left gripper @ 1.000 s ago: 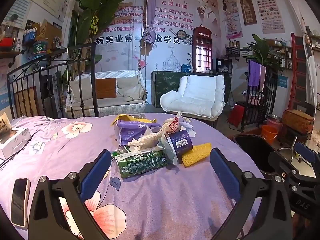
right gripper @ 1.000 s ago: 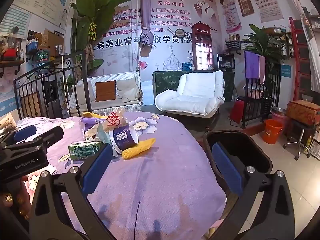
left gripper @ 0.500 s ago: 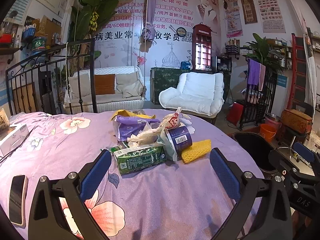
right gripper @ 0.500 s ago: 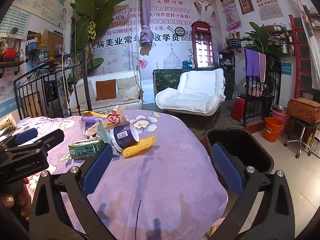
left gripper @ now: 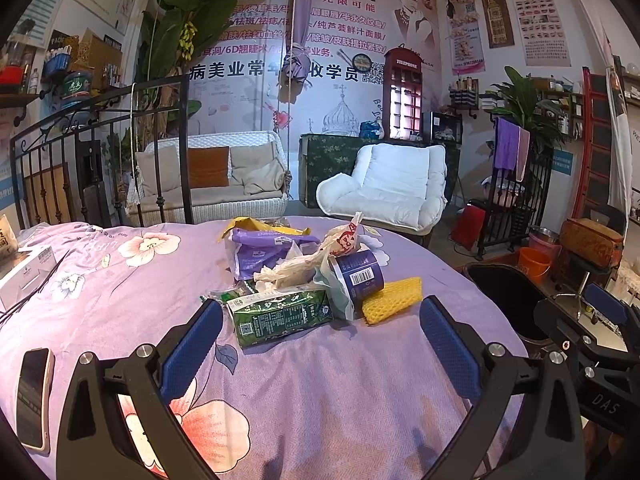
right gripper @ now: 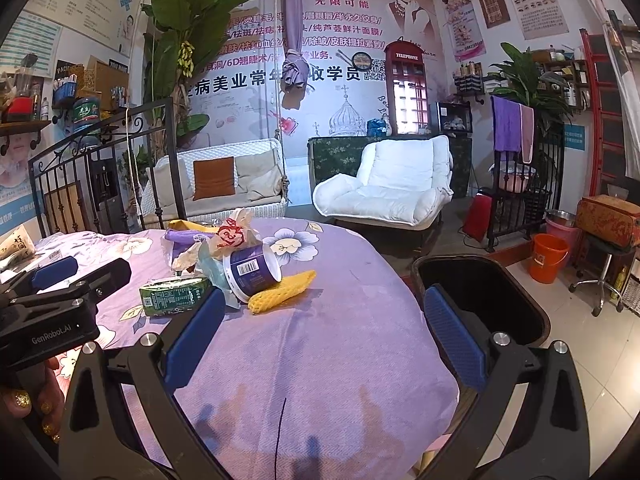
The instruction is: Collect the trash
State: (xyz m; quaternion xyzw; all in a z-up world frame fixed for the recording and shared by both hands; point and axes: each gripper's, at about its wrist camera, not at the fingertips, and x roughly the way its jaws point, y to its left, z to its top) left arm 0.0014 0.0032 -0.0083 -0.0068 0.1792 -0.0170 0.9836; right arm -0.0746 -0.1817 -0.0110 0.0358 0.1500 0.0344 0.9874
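left gripper [left gripper: 320,340] jaws wide apart, just short of green carton [left gripper: 280,314]. right of carton: purple cup [left gripper: 358,278], yellow foam net [left gripper: 394,299]. behind carton: purple bag [left gripper: 260,250], maybe crumpled paper.

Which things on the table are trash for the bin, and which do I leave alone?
Trash: green carton, blue cup, yellow foam net, purple bag, crumpled wrappers. Goes in black bin.

Leave: phone, white box.

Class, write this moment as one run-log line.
phase: approach | left gripper: open, empty, facing green carton | right gripper: open, empty | trash pile on table untouched | black bin beside table
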